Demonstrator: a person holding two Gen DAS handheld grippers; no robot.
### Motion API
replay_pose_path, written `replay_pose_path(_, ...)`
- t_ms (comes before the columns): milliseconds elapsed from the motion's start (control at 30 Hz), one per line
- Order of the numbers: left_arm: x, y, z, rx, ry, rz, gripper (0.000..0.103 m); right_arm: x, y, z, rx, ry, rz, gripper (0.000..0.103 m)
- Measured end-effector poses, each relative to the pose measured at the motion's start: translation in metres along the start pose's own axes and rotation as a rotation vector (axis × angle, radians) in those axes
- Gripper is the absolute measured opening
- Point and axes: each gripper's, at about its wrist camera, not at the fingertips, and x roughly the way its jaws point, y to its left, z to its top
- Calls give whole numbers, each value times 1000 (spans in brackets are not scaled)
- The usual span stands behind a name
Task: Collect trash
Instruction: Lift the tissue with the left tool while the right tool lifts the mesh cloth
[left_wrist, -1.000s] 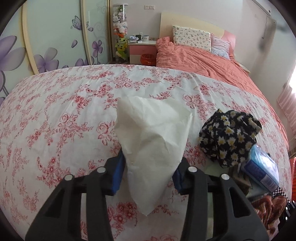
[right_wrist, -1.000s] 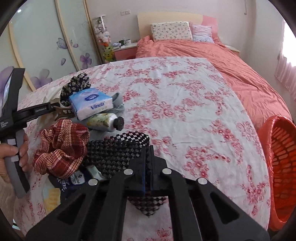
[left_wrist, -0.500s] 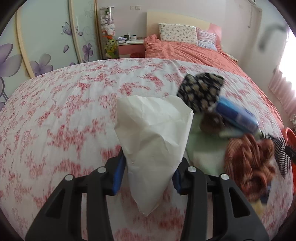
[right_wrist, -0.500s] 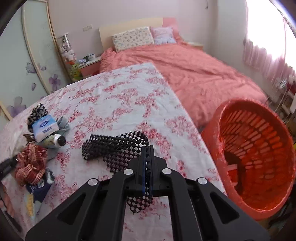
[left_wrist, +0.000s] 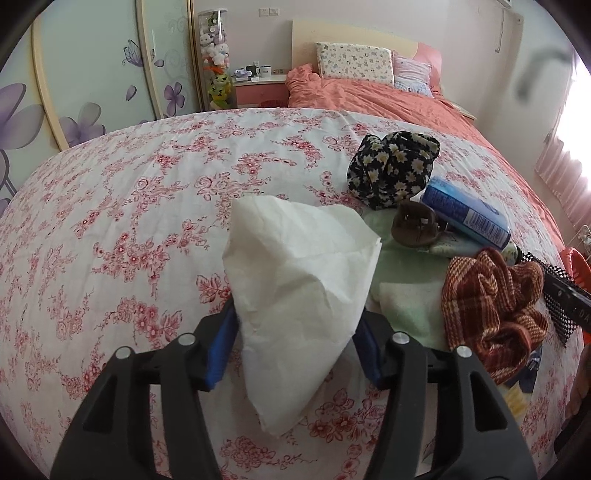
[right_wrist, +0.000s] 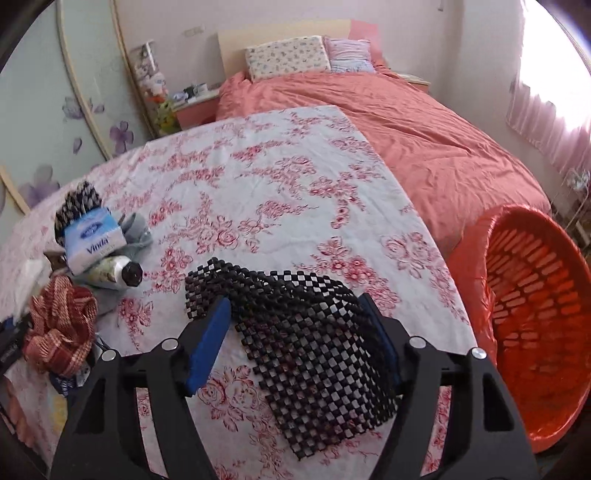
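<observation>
Floral-sheeted bed (left_wrist: 147, 229). Left gripper (left_wrist: 291, 343): jaws just widened, white tissue (left_wrist: 295, 280) seen propped between the blue pads at lower centre. Right gripper (right_wrist: 299, 332): jaws just parted, black mesh mat (right_wrist: 306, 347) lying loose between them. Orange basket (right_wrist: 535, 332) noted at right edge.

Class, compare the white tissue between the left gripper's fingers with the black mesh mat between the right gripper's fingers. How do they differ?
The white tissue is solid, soft paper; the black mesh mat is an open grid. The tissue stands crumpled into a cone; the mat lies draped on the floral tablecloth. Both sit between blue-padded fingers.
</observation>
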Motion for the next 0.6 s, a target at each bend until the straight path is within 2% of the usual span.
replay_pose_path(100,2,-1,4,3,-4,9,64,-3,-2,-2,-5,-5,28,61)
replay_pose_path(167,3,-2,7,4,-10,19,66,-5,-2,-3,-12,-9,45,51)
replay_pose_path(233,5,-2,10,4,-10,25,66,-9,0,-6,-23,-16,55,30)
replay_pose_path(333,8,-1,11,-3,-3,27,65,-11,0,-8,-24,-23,48,13)
replay_pose_path(600,12,2,9,-14,-3,37,63,-11,-5,-10,18,-20,67,9)
